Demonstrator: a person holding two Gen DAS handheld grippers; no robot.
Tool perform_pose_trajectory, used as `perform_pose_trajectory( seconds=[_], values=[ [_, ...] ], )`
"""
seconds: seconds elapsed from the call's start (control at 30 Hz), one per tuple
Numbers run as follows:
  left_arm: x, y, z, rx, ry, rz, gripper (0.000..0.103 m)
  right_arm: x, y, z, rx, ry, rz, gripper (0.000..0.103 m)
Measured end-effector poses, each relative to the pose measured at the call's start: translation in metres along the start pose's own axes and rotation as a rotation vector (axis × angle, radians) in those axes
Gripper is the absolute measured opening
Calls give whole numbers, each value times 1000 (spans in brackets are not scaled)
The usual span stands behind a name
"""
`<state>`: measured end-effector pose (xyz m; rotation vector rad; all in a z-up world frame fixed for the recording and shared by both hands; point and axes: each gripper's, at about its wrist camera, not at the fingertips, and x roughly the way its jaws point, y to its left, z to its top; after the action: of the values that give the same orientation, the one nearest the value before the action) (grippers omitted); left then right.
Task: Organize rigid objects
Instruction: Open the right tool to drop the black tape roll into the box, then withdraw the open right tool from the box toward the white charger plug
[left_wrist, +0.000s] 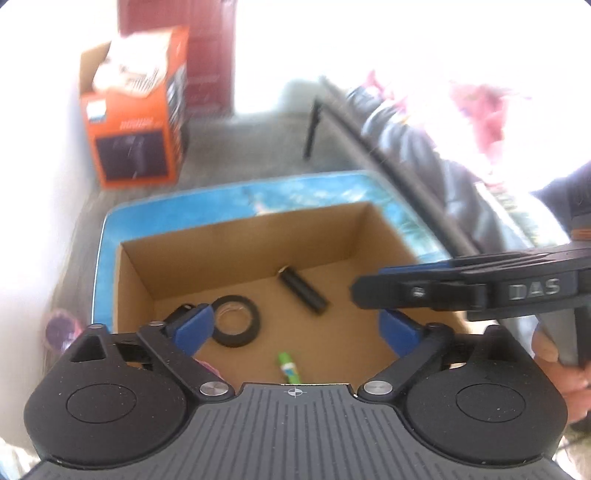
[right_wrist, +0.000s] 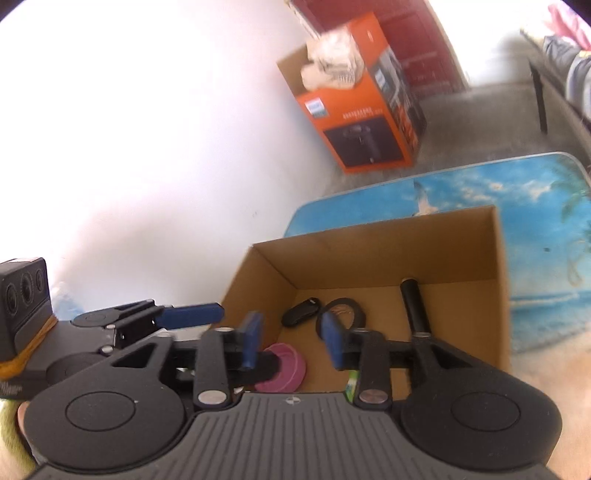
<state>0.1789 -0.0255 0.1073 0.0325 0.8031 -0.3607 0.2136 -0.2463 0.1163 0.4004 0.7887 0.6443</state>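
While both grippers hung over the cardboard box (left_wrist: 136, 273), left gripper (left_wrist: 295, 325) gaped wide, right gripper (right_wrist: 291, 339) half-open, both empty. With the right one crossing at 3 o'clock, they could've easily clipped each other.

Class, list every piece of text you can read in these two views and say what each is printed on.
"DAS": raised letters on the side of the right gripper, seen from the left wrist view.
Print on the orange box: blurred, unreadable.
Label on the small green item in the cardboard box: too small to read.
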Motion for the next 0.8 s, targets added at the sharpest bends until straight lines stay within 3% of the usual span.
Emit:
perform_pose_trajectory(
  seconds=[0.13, 0.23, 0.3, 0.37, 0.6, 0.8],
  values=[
    [-27, -18, -26, 43, -18, -42, 101, -41, 15, -37, -41, -58, -53, 66],
    [-36, -29, -55, 45, -28, -68, 102, -61, 23, -69, -85, -102, -105, 81],
    [-39, -34, -74, 38, -32, -98, 102, -70, 28, -89, -121, -128, -161, 98],
    [-40, -35, -91, 26, -42, -125, 103, -73, 29, -109, -146, -153, -214, 103],
    [-34, -34, -140, -90, -94, -161, 103, -62, 22, -148, -153, -82, -421, 103],
    [-26, -31, -155, -121, -113, -185, 103, -64, 30, -168, -248, -133, -589, 103]
  ],
)
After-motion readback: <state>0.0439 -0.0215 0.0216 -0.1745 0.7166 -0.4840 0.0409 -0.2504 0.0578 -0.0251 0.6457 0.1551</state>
